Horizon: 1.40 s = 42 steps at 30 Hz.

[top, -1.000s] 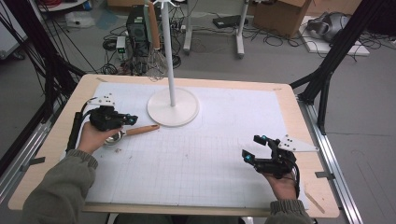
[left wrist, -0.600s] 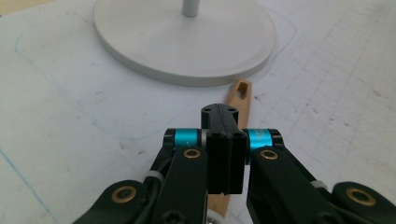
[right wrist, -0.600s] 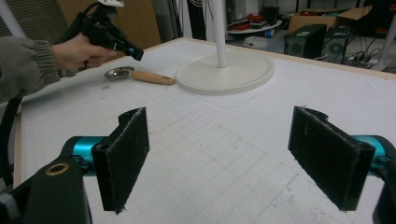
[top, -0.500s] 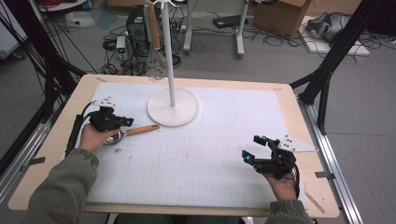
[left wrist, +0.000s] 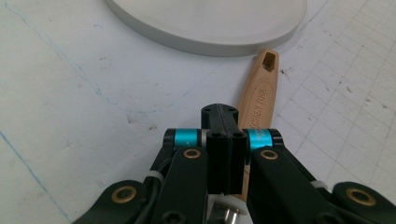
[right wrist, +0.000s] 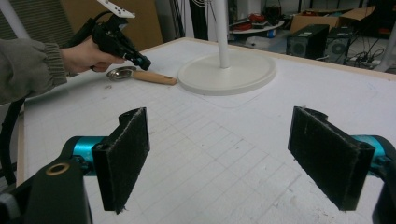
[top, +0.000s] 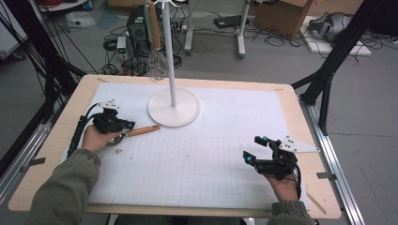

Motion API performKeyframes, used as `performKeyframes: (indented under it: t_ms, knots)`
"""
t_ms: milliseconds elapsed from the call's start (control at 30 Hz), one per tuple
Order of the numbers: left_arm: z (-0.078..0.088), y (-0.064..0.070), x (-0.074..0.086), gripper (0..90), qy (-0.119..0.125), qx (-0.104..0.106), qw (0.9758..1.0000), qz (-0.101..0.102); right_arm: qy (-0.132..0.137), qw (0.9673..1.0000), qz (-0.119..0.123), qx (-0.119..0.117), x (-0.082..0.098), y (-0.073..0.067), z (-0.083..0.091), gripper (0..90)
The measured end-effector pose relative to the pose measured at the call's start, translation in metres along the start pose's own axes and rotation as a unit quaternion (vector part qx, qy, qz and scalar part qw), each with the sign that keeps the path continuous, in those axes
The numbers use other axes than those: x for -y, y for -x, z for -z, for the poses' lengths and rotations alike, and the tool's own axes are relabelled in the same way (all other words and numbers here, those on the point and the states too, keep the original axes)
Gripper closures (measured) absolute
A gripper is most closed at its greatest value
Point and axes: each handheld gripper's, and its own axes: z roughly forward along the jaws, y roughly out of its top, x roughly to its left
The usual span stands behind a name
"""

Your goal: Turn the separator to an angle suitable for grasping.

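Note:
A spoon (top: 143, 130) with a wooden handle (left wrist: 259, 93) and a metal bowl lies flat on the white gridded mat, left of the stand's round base (top: 173, 108). My left gripper (top: 131, 125) is low over the spoon's neck with its jaws pressed together; in the left gripper view (left wrist: 219, 112) the handle runs past under the right jaw, not between the pads. The right gripper view shows that gripper (right wrist: 144, 62) just above the spoon (right wrist: 154, 77). My right gripper (top: 252, 148) rests near the mat's right front, open (right wrist: 217, 140), with nothing between its pads.
A white pole (top: 169, 51) rises from the base, and a whisk (top: 157, 61) with a wooden handle hangs from its top. The wooden table edge (top: 300, 117) frames the mat. Black rig legs, cables and boxes stand on the floor beyond.
My left hand has sunk a little, bringing its shut gripper closer to the spoon and the mat. The spoon and my right gripper have stayed in place.

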Motion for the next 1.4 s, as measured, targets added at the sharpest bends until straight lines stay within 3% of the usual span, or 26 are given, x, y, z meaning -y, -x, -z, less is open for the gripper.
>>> performKeyframes:
  t_ms: [700, 800, 1400]
  knots:
    - [-0.003, 0.009, 0.000, 89.6, -0.015, 0.014, 0.9997, -0.011, 0.003, 1.0000, 0.001, 0.000, -0.001, -0.001, 0.001, 19.5]
    - [-0.002, 0.011, 0.000, 89.6, -0.020, 0.011, 0.9996, -0.018, 0.004, 1.0000, 0.002, -0.001, -0.001, -0.001, 0.001, 19.5]
    - [0.007, 0.004, 0.005, 89.6, -0.032, 0.001, 0.9994, -0.010, 0.001, 1.0000, 0.002, -0.004, -0.001, -0.002, 0.001, 19.6]
